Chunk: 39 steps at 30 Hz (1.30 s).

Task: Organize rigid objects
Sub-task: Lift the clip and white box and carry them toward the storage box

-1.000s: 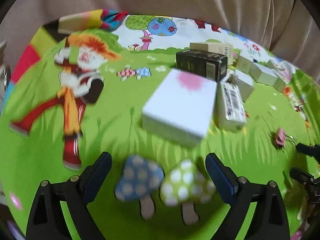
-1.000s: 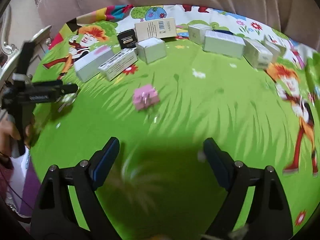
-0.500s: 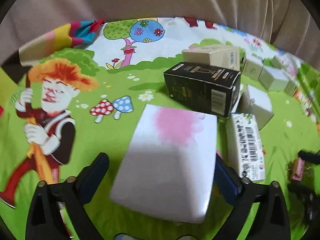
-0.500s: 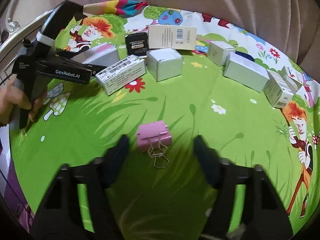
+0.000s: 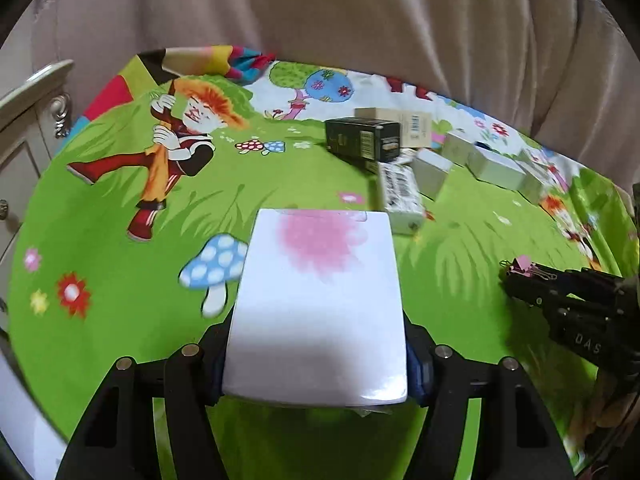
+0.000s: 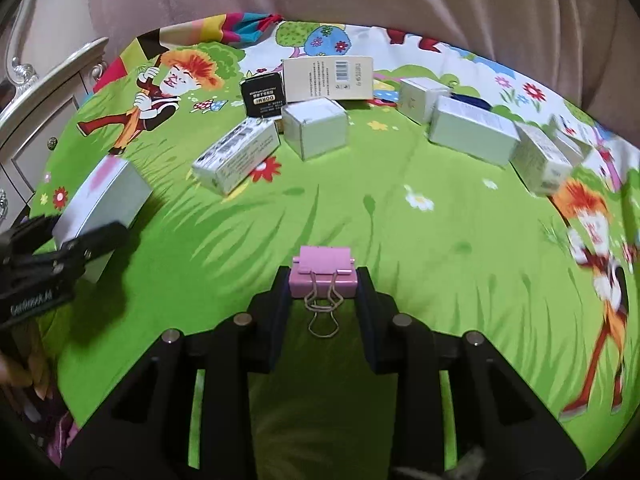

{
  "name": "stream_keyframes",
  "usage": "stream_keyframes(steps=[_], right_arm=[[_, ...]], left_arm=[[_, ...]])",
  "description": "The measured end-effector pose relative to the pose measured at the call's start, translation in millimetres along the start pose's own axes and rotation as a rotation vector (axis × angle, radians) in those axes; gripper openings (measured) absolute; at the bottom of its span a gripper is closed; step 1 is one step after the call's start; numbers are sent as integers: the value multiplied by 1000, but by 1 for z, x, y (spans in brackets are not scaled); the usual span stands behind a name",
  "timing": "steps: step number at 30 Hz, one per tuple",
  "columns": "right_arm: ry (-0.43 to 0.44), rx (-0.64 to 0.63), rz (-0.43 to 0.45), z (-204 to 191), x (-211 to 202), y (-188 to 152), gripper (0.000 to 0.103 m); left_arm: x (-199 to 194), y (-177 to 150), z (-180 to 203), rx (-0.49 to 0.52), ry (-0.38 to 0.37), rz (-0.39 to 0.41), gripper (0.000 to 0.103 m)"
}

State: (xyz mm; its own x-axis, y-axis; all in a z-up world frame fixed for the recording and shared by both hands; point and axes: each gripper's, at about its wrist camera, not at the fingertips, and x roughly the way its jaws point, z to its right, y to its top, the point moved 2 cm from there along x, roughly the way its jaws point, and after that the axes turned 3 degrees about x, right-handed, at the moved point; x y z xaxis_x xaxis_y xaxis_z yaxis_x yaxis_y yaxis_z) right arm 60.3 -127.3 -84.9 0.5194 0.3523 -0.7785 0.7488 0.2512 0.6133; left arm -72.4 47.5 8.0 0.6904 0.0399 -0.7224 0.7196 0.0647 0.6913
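My left gripper (image 5: 316,360) is shut on a white box with a pink blotch (image 5: 320,304) and holds it above the green cartoon cloth; the box also shows at the left of the right wrist view (image 6: 102,196). My right gripper (image 6: 322,284) is shut on a pink binder clip (image 6: 323,276), held just over the cloth. In the left wrist view the clip (image 5: 522,262) sits at the tip of the right gripper at the right edge.
Several small boxes lie in an arc at the back of the cloth: a black box (image 6: 262,94), a tan barcode box (image 6: 328,80), a long barcode box (image 6: 236,154), a white cube (image 6: 316,128) and white boxes (image 6: 472,132). A cabinet (image 6: 44,96) stands left. A beige curtain hangs behind.
My left gripper closed on the white box and lifted it back from the row. My right gripper closed on the pink binder clip, which lay loose on the cloth before.
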Motion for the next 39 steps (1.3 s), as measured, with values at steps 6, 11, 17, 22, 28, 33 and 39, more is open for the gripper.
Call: stream_keyframes(steps=[6,11,17,22,28,33,39], right_arm=[[-55,38,166,2,-73,-14,36],[-166,-1,523,-5,-191,9,35],[-234,-64,837,-32,-299,11,35],[-236,-87,908,-45,-325,2,35],[-220,-89,896,-51,-326,5,35],[-182,-112,874,-63,-323,5,35],[-132,-155,852,-90,-314,4,35]], left_arm=[[-65,29,23,43,10,173,66],[-164,68,47,64,20,510,66],[-233,86,72,111,29,694,67],[-254,85,81,134,35,729,67],[-258,81,82,127,43,730,67],[-260,72,72,108,67,712,67],[-260,62,47,68,117,676,67]])
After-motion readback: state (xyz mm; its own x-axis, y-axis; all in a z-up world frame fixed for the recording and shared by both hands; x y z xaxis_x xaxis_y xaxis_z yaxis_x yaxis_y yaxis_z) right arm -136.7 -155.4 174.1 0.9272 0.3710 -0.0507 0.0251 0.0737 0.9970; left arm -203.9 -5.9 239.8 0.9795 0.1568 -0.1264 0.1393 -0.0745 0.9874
